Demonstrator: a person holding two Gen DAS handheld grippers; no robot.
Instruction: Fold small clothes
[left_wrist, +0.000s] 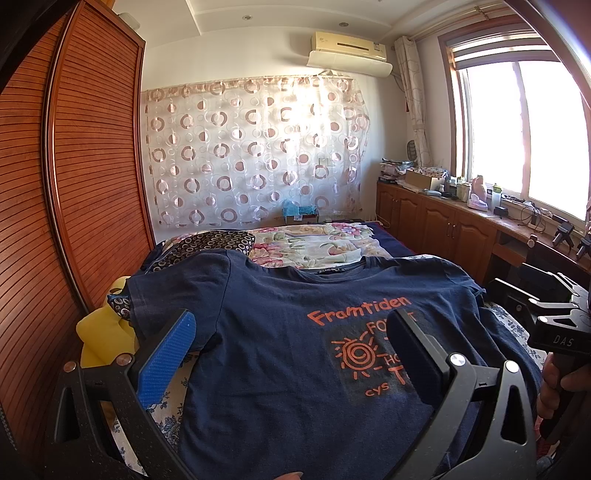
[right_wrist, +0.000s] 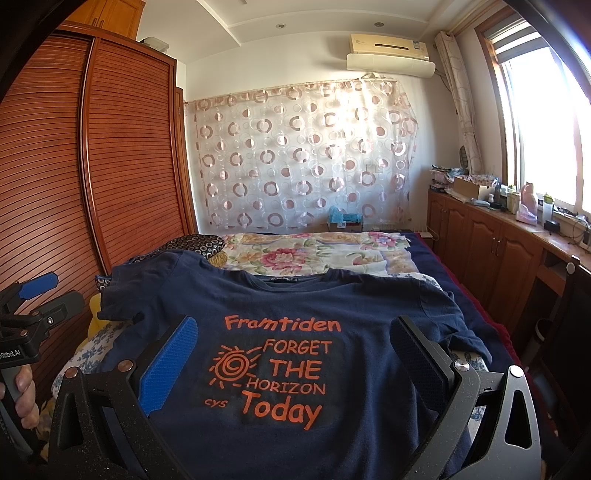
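**Navy T-shirt spread flat on the bed, both grippers hovering wide**

A navy T-shirt (right_wrist: 295, 332) lies face up across the near end of the bed (right_wrist: 424, 251), collar toward the far wall and hem toward me. Its orange print shows a spiral sun with the words "Framtiden", "FORGET THE HORIZON Today" and a small "cys". Both short sleeves are spread out to the sides; the cloth is fairly smooth, with soft wrinkles near the shoulders.

The left gripper (left_wrist: 291, 332) hangs above the shirt's left half with its fingers spread wide, nothing between them. The right gripper (right_wrist: 295, 338) sits over the printed chest, likewise spread and holding nothing. Each is seen at the edge of the other's view, gripped by a hand (right_wrist: 22, 395).

The left sleeve reaches the bed's edge by a yellow cushion (left_wrist: 101, 332), close against the slatted wooden wardrobe (left_wrist: 74, 166). On the right, the sleeve lies near the mattress edge, with a gap before the low wooden cabinets (right_wrist: 491, 251).

Beyond the collar lies a floral quilt (right_wrist: 314, 254) and a dark ring-patterned cloth (right_wrist: 195, 243). A sheer curtain with circles (right_wrist: 303, 155) covers the far wall under an air conditioner (right_wrist: 389, 53); bright light comes through the window (left_wrist: 517, 129) above a cluttered countertop.
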